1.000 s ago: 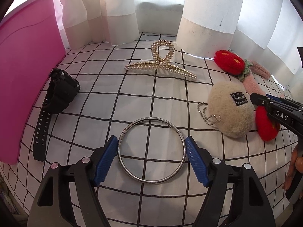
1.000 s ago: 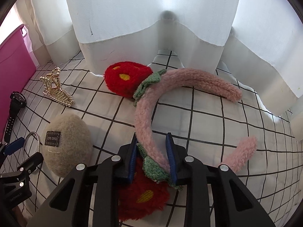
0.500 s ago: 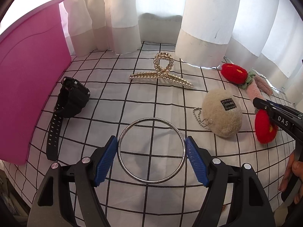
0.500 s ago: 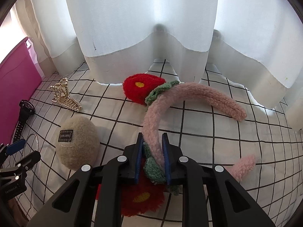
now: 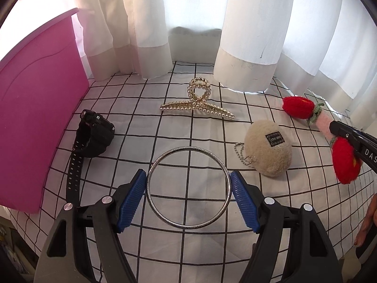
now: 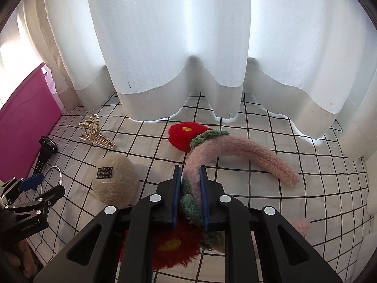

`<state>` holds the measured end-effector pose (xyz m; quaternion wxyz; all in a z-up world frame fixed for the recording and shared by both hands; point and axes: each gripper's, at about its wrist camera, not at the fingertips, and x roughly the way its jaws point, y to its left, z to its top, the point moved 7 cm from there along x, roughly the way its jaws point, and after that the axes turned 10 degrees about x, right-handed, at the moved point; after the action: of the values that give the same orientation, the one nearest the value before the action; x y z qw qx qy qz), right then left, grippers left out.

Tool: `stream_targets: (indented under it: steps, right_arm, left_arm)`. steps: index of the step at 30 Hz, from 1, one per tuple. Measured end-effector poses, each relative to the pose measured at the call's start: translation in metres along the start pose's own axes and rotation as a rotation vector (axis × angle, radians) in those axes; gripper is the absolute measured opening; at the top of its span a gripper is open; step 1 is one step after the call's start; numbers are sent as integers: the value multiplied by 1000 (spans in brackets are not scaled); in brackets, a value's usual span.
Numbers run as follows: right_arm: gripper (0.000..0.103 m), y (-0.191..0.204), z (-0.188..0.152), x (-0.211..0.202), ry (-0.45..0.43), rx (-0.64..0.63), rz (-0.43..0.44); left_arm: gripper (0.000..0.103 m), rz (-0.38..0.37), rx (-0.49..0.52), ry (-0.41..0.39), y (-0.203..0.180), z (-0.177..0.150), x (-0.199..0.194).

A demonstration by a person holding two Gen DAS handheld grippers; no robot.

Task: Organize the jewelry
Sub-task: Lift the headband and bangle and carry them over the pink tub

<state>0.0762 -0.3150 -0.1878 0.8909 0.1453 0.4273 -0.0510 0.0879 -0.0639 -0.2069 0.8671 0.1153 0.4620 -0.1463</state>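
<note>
My left gripper is shut on a silver bangle, its blue pads touching the ring's two sides, lifted above the checked cloth. My right gripper is shut on a fuzzy pink headband with red knitted flowers, lifted off the cloth. A pearl hair claw, a black watch and a beige plush keychain lie on the cloth. The bangle also shows in the right wrist view.
A pink bin stands at the left; it also shows in the right wrist view. White curtains hang along the back edge of the cloth.
Both grippers have risen and pulled back with their loads. The right gripper's jaws have closed tighter on the headband and lifted it off the cloth.
</note>
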Motion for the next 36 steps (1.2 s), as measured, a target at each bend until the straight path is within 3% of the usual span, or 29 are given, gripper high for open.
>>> stream_targets:
  steps: [17,23,29,36]
  right_arm:
    - [14,-17,-30,60,322,27,-116]
    - [15,-13,-30,63,336,-26,-162]
    - [12,-9,-30,64,336,-13,-154]
    - [9,-9,-24,51,253,15,-118]
  left_arm:
    - [71,-9,-17,7,9,4,3]
    - [71,-10,-27,12,14,4,4]
    - [71,-9,-35,15,17,4,4]
    - [71,-3,-33,5,18,5,0]
